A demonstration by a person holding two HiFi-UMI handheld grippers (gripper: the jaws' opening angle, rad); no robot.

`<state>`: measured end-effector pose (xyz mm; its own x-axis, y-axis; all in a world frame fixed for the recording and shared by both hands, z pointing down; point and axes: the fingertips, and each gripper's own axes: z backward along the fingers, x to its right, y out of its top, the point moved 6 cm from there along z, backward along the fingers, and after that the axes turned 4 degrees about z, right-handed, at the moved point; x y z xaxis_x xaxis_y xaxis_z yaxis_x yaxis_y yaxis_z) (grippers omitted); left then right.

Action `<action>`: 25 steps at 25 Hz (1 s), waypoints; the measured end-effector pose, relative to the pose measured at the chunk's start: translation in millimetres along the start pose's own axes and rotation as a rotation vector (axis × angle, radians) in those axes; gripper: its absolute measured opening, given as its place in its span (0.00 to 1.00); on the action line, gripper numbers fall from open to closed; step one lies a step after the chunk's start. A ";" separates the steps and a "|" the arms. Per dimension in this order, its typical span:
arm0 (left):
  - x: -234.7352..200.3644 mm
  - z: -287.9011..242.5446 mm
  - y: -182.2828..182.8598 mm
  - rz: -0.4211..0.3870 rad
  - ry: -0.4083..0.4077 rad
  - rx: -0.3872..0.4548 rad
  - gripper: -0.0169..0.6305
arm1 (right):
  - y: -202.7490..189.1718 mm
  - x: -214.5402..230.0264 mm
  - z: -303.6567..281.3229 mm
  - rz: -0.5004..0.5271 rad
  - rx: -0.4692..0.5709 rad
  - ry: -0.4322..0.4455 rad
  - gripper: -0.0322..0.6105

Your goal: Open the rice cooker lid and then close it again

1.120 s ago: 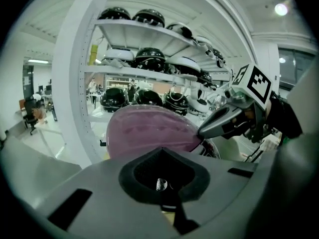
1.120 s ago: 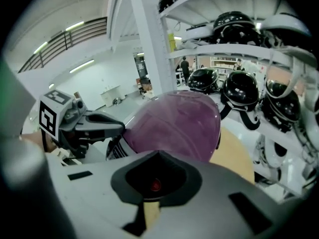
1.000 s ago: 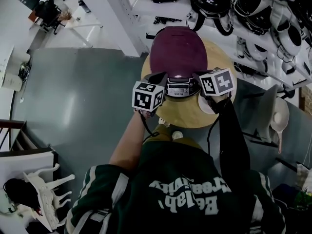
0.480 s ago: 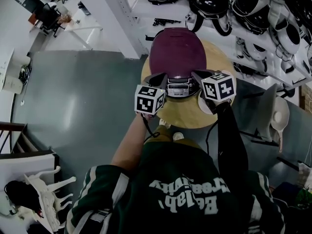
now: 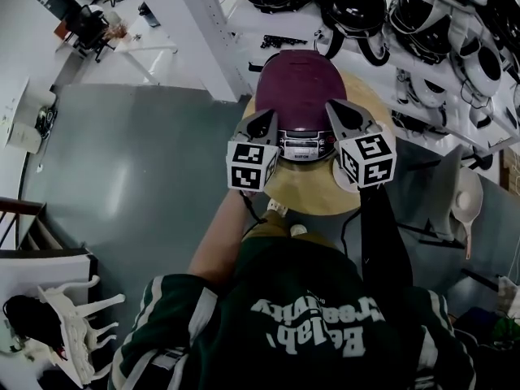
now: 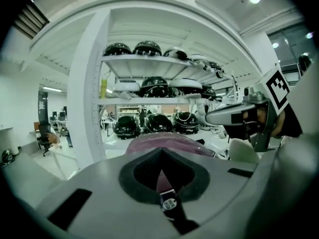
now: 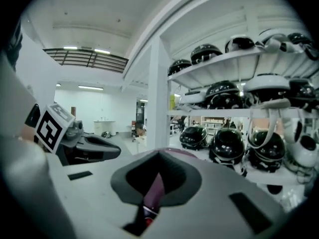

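Observation:
A rice cooker with a dark maroon lid (image 5: 299, 88) stands on a round wooden table (image 5: 313, 195). Its lid is down and its silver control panel (image 5: 306, 146) faces me. My left gripper (image 5: 262, 120) hovers over the cooker's front left, jaws shut with nothing between them. The right gripper (image 5: 340, 110) hovers over the front right, likewise shut and empty. In the left gripper view the lid (image 6: 149, 143) rises just beyond the joined jaws (image 6: 160, 152), and the right gripper (image 6: 234, 114) shows at the right. The right gripper view shows its jaws (image 7: 159, 156) and the left gripper (image 7: 94, 148).
White shelves (image 5: 422, 47) carrying several black and white helmets stand right behind the table. A white post (image 5: 213, 31) rises at the back left. A white object (image 5: 341, 175) lies on the table beside the cooker. Grey floor (image 5: 130, 169) spreads to the left, with a white chair (image 5: 77, 323).
Both grippers have risen from the cooker's front edge and tilted their tips upward. The lid stays down.

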<state>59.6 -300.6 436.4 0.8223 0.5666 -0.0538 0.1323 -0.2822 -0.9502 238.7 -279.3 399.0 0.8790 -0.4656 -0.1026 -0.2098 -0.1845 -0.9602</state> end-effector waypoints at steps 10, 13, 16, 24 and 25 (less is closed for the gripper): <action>11.0 38.5 52.4 -0.063 -0.014 0.222 0.02 | 24.7 -10.7 34.4 0.078 0.197 -0.089 0.05; 8.3 47.3 56.7 -0.060 -0.003 0.238 0.02 | 26.8 -10.1 43.0 0.080 0.209 -0.111 0.05; 6.8 53.2 56.5 -0.056 0.009 0.241 0.02 | 26.7 -12.5 48.7 0.103 0.211 -0.125 0.05; 15.6 56.0 60.3 -0.077 -0.009 0.257 0.02 | 25.0 -3.7 56.7 0.089 0.223 -0.191 0.05; 16.8 56.9 61.1 -0.081 -0.010 0.262 0.02 | 25.5 -3.8 58.3 0.109 0.221 -0.218 0.05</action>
<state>50.0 -264.4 360.0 0.8091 0.5872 0.0240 0.0487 -0.0263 -0.9985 255.0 -231.8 359.8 0.9326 -0.2715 -0.2378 -0.2304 0.0595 -0.9713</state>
